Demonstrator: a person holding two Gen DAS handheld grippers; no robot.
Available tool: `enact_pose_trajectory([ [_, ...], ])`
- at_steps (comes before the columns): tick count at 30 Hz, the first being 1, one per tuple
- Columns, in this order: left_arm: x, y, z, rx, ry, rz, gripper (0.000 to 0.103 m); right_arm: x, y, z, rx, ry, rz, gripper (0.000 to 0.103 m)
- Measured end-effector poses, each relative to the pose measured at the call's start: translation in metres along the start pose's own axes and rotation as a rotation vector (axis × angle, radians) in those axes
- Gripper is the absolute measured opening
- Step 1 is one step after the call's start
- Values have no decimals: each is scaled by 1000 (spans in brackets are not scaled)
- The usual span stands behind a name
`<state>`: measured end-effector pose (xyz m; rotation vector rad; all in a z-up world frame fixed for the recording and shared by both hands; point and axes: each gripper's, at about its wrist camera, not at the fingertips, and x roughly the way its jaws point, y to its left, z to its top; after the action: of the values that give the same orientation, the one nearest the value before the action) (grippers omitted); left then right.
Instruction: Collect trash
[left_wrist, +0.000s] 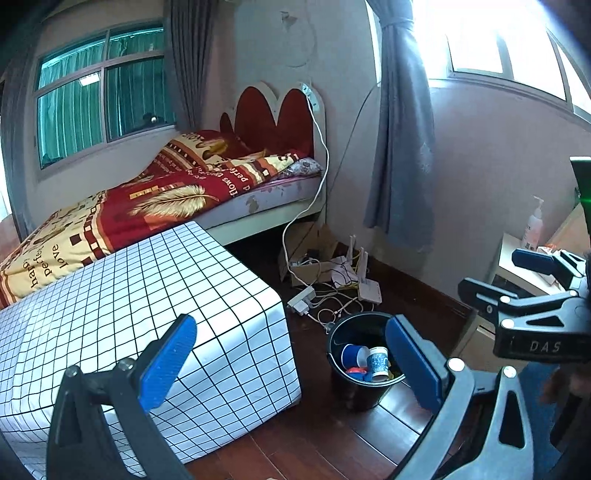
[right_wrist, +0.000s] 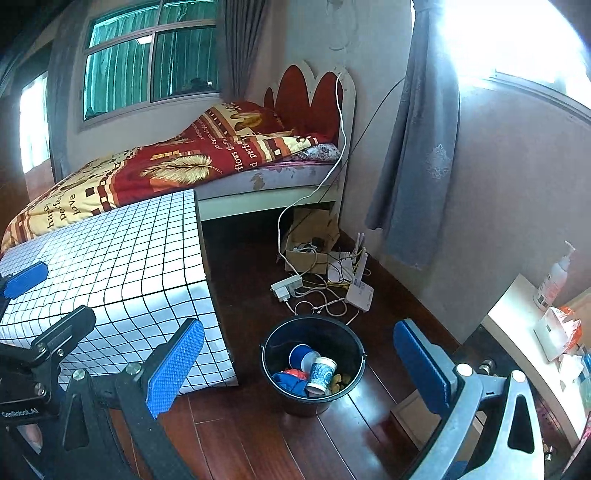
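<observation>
A black bucket stands on the wooden floor with trash in it: a patterned paper cup, a blue cup and other scraps. My left gripper is open and empty, hovering in front of the bucket. My right gripper is open too, with nothing between its blue pads, also above and in front of the bucket. The right gripper shows at the right edge of the left wrist view, and the left gripper's blue pad at the left edge of the right wrist view.
A table under a white grid-patterned cloth stands left of the bucket. Behind it is a bed with a red and yellow blanket. A power strip, router and tangled cables lie beyond the bucket. A desk with a pump bottle stands right.
</observation>
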<state>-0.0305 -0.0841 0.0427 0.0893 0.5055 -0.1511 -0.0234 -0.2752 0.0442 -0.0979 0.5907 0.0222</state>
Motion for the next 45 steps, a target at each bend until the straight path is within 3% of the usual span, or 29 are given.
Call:
enact_pose_trajectory([
  [45,-4,13,2,-34,-29,-8,103,-5,5,3,-14,-17,14,103],
])
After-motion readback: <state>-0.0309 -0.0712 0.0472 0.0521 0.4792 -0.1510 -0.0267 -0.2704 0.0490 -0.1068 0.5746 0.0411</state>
